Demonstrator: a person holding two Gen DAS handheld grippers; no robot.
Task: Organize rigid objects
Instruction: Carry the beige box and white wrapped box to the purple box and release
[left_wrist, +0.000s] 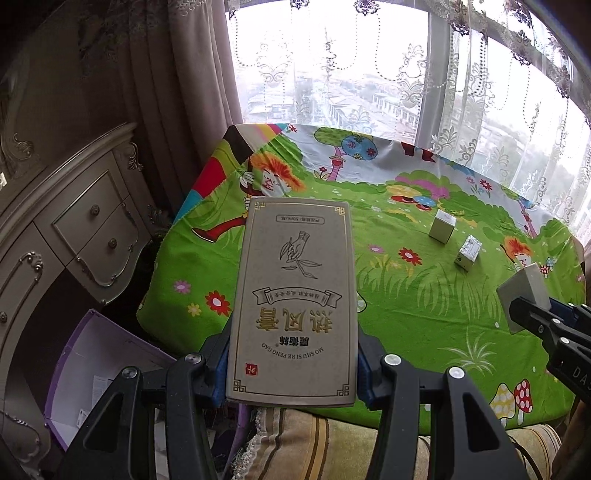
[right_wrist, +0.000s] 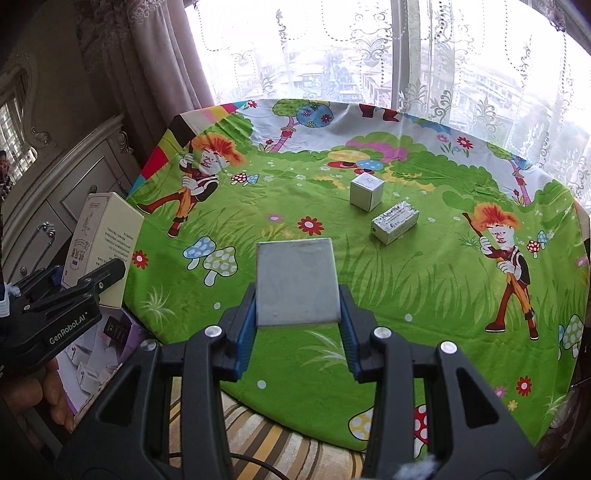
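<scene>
Boxes in play: four — two carried, two resting on the bright green cartoon-print cloth (right_wrist: 369, 295) that covers the table.
Left gripper (left_wrist: 291, 354): blue pads clamped on the lower sides of a tall beige cardboard carton with gold lettering (left_wrist: 295, 295), held up off the cloth at its near left edge.
Right gripper (right_wrist: 297, 325): jaws closed against the two sides of a small flat grey box (right_wrist: 297, 282), held above the cloth's near middle.
On the cloth: a small white cube carton (right_wrist: 366, 192) toward the far side, and just beside it, nearer the camera, a small white printed packet lying on its side (right_wrist: 395, 221); the two sit close but apart.
Off the cloth: an open purple-sided cardboard bin (left_wrist: 92, 369) on the floor below the cloth's left edge, with small white packets inside.
Step in hand: carrying, as I judge it; both boxes are airborne and neither is placed.
Next move calls for: choosing a destination, probably the bin beside the cloth, lowering each box fully before easing the jaws, and keeping the tall carton from tipping.
</scene>
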